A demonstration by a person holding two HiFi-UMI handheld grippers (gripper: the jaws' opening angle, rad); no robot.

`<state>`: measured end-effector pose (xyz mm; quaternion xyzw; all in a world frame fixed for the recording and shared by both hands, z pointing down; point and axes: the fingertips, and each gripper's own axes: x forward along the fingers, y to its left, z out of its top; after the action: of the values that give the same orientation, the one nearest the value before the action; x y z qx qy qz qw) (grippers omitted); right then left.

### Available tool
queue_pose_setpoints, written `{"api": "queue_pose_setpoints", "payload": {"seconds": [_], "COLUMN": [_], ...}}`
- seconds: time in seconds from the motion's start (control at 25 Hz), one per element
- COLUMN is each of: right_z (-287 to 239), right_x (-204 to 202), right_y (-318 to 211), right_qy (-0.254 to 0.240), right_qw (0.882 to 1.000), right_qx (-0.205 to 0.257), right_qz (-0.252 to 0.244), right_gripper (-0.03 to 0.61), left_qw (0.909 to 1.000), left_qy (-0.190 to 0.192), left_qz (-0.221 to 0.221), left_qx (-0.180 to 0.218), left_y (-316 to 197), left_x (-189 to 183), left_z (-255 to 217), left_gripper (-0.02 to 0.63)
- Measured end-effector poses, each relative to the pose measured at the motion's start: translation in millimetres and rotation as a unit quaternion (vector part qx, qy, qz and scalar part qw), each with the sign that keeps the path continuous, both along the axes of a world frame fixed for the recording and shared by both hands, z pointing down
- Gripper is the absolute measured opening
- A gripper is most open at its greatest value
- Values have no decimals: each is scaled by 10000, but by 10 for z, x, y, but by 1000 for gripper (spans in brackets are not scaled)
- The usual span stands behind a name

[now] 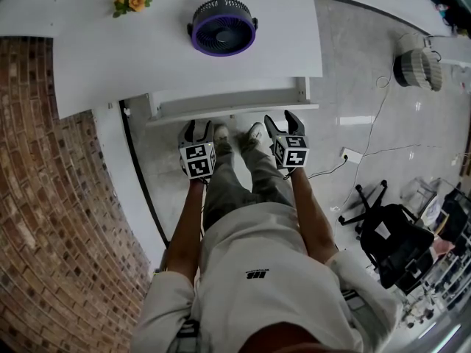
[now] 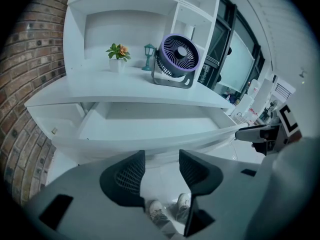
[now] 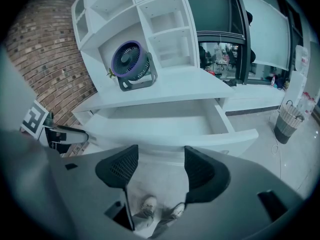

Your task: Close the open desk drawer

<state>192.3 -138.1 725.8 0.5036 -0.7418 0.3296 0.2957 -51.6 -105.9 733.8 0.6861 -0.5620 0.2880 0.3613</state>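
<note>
Left claw [image 2: 161, 154], right claw [image 3: 161, 150] gape before drawer [image 3: 170, 135] (inside partly hidden).

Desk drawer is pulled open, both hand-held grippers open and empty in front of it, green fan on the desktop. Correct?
The fan is purple, not green; the head view shows it. The rest stands: drawer pulled open, left hand-held gripper and right hand-held gripper open and empty in front of it, fan on the desktop.

Pale shirt [image 1: 250, 293], olive trousers [image 1: 234, 190], white shoes [image 1: 254, 133]; left gripper [image 1: 197, 126] and right gripper [image 1: 284, 119] grey with black jaws
</note>
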Motion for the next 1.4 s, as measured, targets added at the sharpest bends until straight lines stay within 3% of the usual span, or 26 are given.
{"api": "queue_pose_setpoints", "payload": {"seconds": [1.4], "right_z": [21], "right_x": [-58], "right_y": [-435], "right_qy": [30], "right_qw": [9999], "right_qx": [119], "right_qz": [-43], "right_gripper": [287], "left_qw": [9998], "left_qy": [-56], "left_qz": [86], "left_qx": [143], "left_y": [-430], "left_x": [-77], "left_z": [20], "left_gripper": [213]}}
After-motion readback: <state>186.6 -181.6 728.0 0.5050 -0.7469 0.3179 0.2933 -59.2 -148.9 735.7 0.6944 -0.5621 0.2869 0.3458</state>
